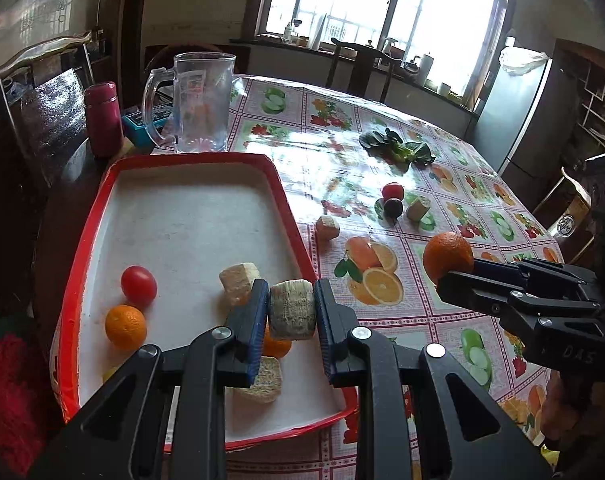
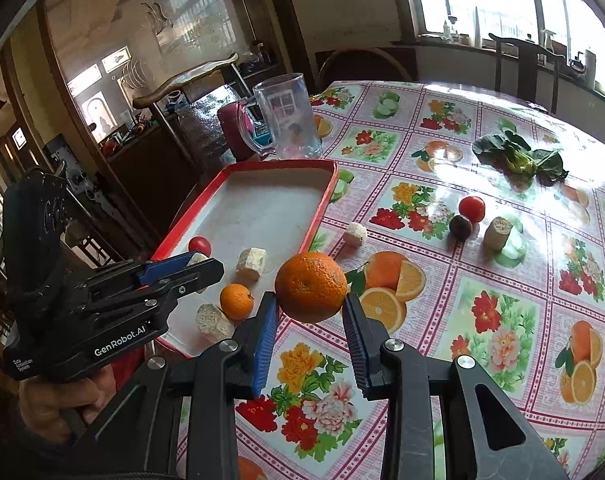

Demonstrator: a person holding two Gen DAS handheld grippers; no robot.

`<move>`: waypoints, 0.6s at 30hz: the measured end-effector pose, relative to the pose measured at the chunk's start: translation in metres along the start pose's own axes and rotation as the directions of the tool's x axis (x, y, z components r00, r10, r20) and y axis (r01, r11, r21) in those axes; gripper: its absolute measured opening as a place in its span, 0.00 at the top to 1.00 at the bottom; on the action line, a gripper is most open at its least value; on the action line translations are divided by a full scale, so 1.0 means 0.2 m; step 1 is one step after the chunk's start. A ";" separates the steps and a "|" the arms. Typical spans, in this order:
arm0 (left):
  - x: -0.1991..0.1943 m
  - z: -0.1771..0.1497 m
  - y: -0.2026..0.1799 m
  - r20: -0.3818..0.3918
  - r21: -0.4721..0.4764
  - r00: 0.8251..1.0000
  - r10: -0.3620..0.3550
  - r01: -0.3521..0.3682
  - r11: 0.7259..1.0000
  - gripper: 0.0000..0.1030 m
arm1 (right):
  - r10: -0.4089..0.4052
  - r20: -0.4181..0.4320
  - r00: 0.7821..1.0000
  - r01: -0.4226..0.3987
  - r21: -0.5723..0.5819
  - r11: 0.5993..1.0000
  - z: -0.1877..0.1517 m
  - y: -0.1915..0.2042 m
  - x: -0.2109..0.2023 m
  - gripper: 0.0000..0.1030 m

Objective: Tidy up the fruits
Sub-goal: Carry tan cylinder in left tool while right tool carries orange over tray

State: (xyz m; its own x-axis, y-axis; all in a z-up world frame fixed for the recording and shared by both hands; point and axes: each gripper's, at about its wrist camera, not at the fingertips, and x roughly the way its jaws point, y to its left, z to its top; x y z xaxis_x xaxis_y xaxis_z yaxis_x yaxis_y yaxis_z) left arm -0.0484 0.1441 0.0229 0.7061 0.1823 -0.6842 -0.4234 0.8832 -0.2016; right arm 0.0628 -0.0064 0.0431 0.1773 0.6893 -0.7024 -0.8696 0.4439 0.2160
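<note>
My left gripper [image 1: 291, 309] is shut on a pale cut chunk of fruit [image 1: 292, 309] above the red-rimmed tray [image 1: 190, 160]. In the tray lie a tomato [image 1: 138, 285], a small orange [image 1: 125, 327], another pale chunk [image 1: 238, 283] and more pieces partly hidden by the fingers. My right gripper [image 2: 311, 309] is shut on a large orange [image 2: 310, 286], held over the tablecloth just right of the tray [image 2: 326, 188]. On the cloth sit a pale chunk [image 2: 355, 234], a tomato [image 2: 472, 208], a dark round fruit [image 2: 460, 226] and a cut cylinder [image 2: 497, 233].
A clear glass mug [image 1: 200, 102] and a maroon flask [image 1: 102, 119] stand behind the tray. Leafy greens [image 1: 398, 147] lie far on the flowered tablecloth [image 1: 382, 168]. Chairs ring the table; a fridge [image 1: 514, 112] stands at the right.
</note>
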 end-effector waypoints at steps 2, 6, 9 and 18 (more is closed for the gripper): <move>0.00 0.00 0.03 0.000 -0.008 1.000 0.002 -0.002 1.000 0.80 | 0.003 -0.004 1.000 -0.003 -0.006 1.000 0.01 0.02 0.01 0.68; 0.00 -0.01 0.08 -0.001 -0.026 1.000 0.007 -0.007 1.000 0.80 | 0.009 -0.014 1.000 -0.009 -0.016 1.000 0.02 0.05 0.05 0.68; 0.00 -0.01 0.11 0.000 -0.036 1.000 0.011 -0.011 0.999 0.80 | 0.014 -0.021 1.000 -0.014 -0.023 1.000 0.02 0.08 0.07 0.68; 0.00 0.01 0.26 0.001 -0.079 0.999 0.033 -0.033 0.996 0.80 | 0.032 -0.043 0.999 -0.034 -0.048 0.998 0.09 0.15 0.19 0.68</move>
State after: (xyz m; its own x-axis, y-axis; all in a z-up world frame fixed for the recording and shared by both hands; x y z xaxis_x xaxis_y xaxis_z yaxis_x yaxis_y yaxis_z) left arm -0.0694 0.1915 0.0139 0.6919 0.2120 -0.6902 -0.4902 0.8398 -0.2334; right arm 0.0516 0.0429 0.0347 0.1293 0.6776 -0.7240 -0.8963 0.3921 0.2069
